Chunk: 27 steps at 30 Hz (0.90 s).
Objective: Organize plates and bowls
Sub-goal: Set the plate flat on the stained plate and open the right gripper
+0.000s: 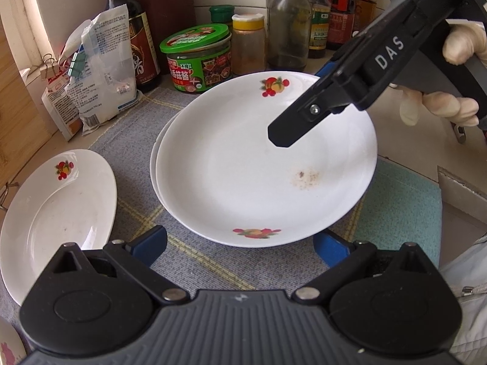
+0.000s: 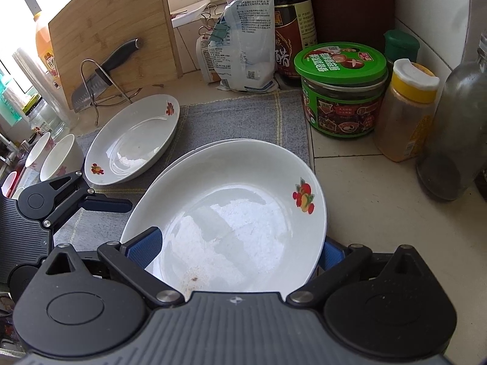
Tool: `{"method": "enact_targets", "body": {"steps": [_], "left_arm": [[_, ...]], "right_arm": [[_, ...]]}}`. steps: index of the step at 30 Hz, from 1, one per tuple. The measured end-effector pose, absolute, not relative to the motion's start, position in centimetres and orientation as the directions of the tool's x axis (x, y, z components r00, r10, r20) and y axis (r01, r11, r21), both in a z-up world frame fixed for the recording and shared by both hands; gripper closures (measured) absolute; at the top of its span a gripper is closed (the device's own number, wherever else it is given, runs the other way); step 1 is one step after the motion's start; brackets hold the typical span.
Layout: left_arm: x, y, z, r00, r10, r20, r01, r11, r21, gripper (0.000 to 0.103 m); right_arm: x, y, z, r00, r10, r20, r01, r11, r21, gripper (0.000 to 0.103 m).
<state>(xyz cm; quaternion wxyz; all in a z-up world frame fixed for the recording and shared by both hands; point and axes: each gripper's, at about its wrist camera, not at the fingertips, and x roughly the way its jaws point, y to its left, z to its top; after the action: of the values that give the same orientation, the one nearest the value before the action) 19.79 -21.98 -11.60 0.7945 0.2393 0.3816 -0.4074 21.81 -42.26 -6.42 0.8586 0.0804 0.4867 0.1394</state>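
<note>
Where the grey checked mat (image 1: 194,261) covers the counter, a white plate (image 1: 261,164) printed with fruit motifs sits nested on a second plate (image 1: 154,164), of which only a sliver of rim shows on one side. The top plate is glossy and shallow, with a small brownish smear of crumbs near its well. The right gripper (image 2: 240,248) straddles its near rim, blue pads spread to either side, jaws released; in the left wrist view one black finger hangs above the plate, and a gloved hand (image 1: 456,70) holds the handle. The left gripper (image 1: 243,245) hovers just short of the plate's other edge, its fingers likewise spread wide and holding nothing.

Beside the stack, apart from it on the same mat, lies a third fruit-printed plate (image 2: 134,140). Two white bowls (image 2: 61,158) stand beyond it near the mat's end. Behind the stack crowd a green-lidded jar (image 2: 341,91), a yellow-capped spice jar (image 2: 404,112), a cloudy glass bottle (image 2: 453,127), a dark vinegar bottle (image 2: 292,27) and a clipped white bag (image 2: 243,45). A bamboo cutting board (image 2: 112,27) leans by a knife (image 2: 103,76) on a wire rack.
</note>
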Motion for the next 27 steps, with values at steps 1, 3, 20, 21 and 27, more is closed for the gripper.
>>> {"method": "enact_targets", "body": {"steps": [1, 3, 20, 21, 27], "left_arm": [[19.8, -22.0, -11.6, 0.377, -0.465, -0.801, 0.829, 0.554, 0.069, 0.002], [19.7, -22.0, -11.6, 0.379, -0.465, -0.800, 0.828, 0.556, 0.069, 0.002], [19.0, -21.1, -10.8, 0.397, -0.488, -0.777, 0.817, 0.573, 0.058, 0.002], [18.9, -20.9, -10.7, 0.401, -0.489, -0.775, 0.814, 0.577, 0.057, 0.002], [18.0, -19.2, -9.9, 0.442, -0.493, -0.749, 0.778, 0.627, 0.046, 0.002]], "right_arm": [[21.8, -42.1, -6.4, 0.486, 0.310, -0.817, -0.158, 0.951, 0.267, 0.000], [21.8, -41.9, -6.3, 0.485, 0.294, -0.823, -0.154, 0.956, 0.251, 0.000], [21.3, -40.7, -6.2, 0.478, 0.128, -0.869, -0.129, 0.989, 0.075, 0.000], [21.1, -40.4, -6.0, 0.491, 0.115, -0.864, -0.140, 0.989, 0.052, 0.000], [20.4, -39.0, -5.2, 0.528, 0.124, -0.840, -0.192, 0.981, 0.024, 0.000]]}}
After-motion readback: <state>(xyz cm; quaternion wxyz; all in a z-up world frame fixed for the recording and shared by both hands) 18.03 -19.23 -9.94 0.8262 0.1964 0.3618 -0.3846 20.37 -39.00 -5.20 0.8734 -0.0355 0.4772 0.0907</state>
